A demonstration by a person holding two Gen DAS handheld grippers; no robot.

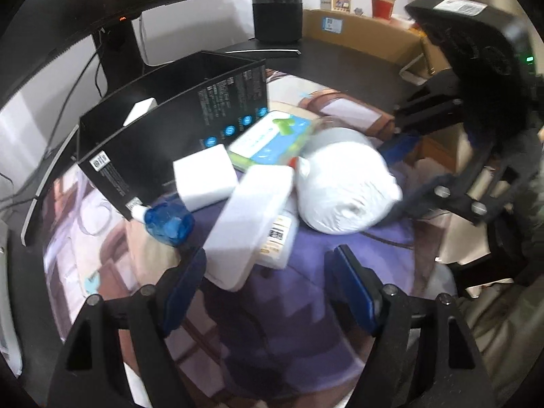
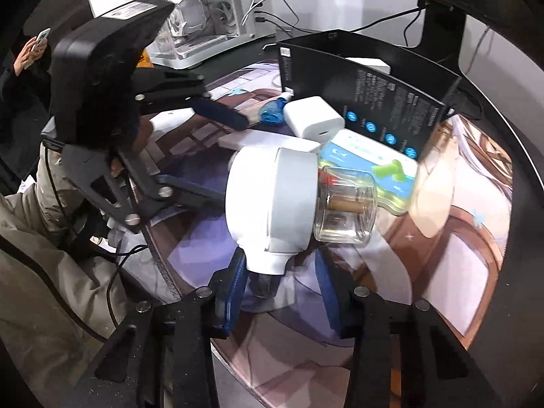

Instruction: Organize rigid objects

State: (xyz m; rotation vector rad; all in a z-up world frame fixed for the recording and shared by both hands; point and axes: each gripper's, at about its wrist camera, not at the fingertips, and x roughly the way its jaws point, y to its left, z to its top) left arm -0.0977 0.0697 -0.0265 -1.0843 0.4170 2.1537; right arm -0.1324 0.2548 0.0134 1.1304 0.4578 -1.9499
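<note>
Your right gripper point(image 2: 280, 292) has its blue-padded fingers on either side of the short neck of the white rounded appliance with a clear plastic jar point(image 2: 272, 200); whether the pads actually press it you cannot tell, since a gap shows on the right. Only the right wrist view reveals the clear jar end, which touches the teal and green flat package point(image 2: 367, 156) just beyond.

Your left gripper point(image 1: 268, 289) holds its fingers well apart around nothing, hovering near the long white rectangular box point(image 1: 253, 217). That view alone shows the labelled white box point(image 1: 280, 238) under it.

Both views show the white charger block point(image 1: 204, 180), the blue translucent bottle point(image 1: 168, 222) and the open black cardboard box point(image 1: 163, 98) at the far side on the purple illustrated desk mat point(image 1: 265, 333).
</note>
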